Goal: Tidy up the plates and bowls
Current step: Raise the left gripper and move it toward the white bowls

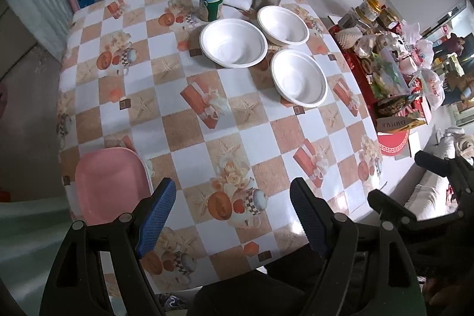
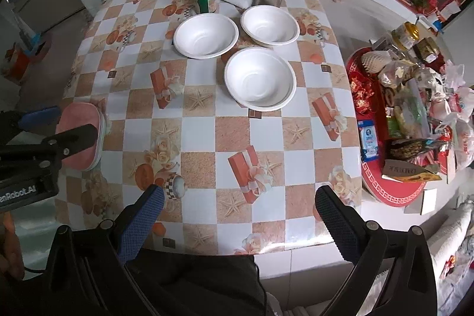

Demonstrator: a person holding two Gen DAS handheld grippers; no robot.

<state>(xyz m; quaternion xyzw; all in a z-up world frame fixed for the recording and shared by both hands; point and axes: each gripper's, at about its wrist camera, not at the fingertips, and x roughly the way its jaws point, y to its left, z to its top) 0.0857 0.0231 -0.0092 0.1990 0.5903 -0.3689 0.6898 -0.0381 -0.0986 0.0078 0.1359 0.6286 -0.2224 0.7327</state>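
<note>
While three white bowls (image 1: 298, 78) sit well ahead, both hand-held grippers (image 1: 232, 215) (image 2: 238, 224) gape wide — empty.

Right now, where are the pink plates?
The pink plates sit at the table's near-left edge, beside the left gripper, well apart from the three white bowls across the table.

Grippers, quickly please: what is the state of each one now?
Left gripper: open, holding nothing, beside the pink plates.
Right gripper: open, holding nothing, above the table's near edge.
</note>
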